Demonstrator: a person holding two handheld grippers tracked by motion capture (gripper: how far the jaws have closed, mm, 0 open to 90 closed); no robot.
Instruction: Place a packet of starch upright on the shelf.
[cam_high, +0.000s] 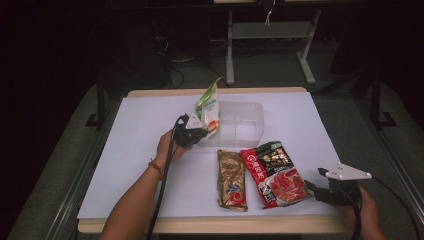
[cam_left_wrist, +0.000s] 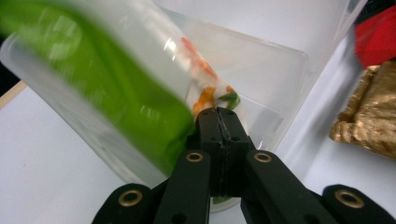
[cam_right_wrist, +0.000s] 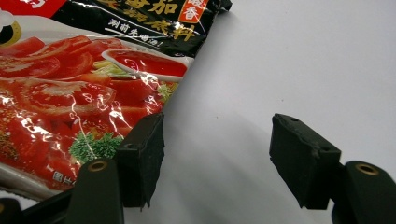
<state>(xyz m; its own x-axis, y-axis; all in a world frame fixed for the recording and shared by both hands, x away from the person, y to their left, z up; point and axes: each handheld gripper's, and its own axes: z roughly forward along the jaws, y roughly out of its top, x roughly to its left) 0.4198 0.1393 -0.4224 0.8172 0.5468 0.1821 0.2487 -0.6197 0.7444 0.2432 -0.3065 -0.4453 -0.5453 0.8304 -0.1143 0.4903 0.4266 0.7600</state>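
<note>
Both left gripper jaws clenched on green packet — right gripper jaws released, beside red packet.

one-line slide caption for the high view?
Left gripper lifts a green-and-white bag beside the clear bin; right gripper open by the tomato packet.

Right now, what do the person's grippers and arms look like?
Both grippers, left gripper and right gripper, are black, each topped by a grey three-cornered plate and trailing a black cable. The jaws have brass-coloured pivot rings. Forearms are unsleeved; the left wrist wears a red band.
</note>
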